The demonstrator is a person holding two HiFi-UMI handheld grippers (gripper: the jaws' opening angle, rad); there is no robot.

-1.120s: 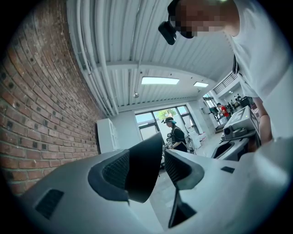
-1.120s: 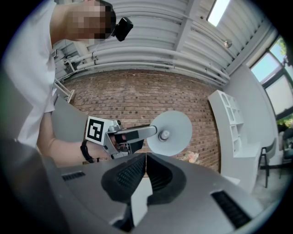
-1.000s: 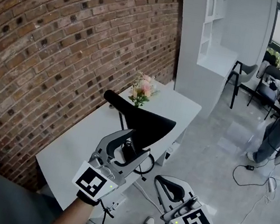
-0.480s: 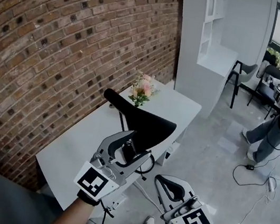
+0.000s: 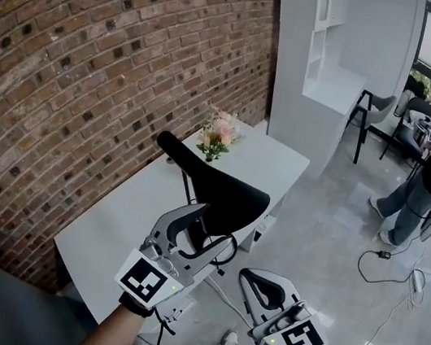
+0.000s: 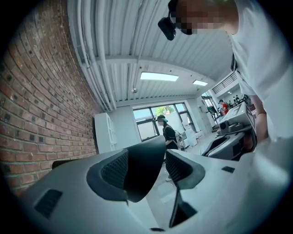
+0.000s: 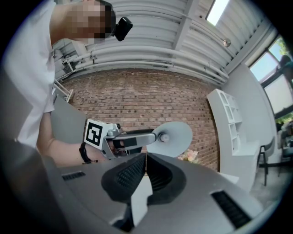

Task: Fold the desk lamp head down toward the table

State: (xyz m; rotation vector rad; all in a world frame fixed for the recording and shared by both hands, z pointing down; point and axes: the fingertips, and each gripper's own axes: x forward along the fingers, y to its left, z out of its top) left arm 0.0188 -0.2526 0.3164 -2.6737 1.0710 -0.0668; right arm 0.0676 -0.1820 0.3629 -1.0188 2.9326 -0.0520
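Gripping the near rim of the black desk lamp head (image 5: 225, 190), the left gripper (image 5: 205, 222) holds it between both pads, raised above the white table (image 5: 120, 221). The right gripper (image 5: 250, 279) is closed on nothing, off the table's right edge. Pink flowers (image 5: 218, 137) stand at the far end.

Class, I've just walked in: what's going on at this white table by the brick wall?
A person holds a two-jaw gripper in each hand. The left gripper is closed on the rim of the black cone-shaped desk lamp head, which is raised above the long white table and not yet folded down. The right gripper is shut on nothing and hangs low beside the table, over the floor. A small bunch of pink flowers stands at the table's far end.
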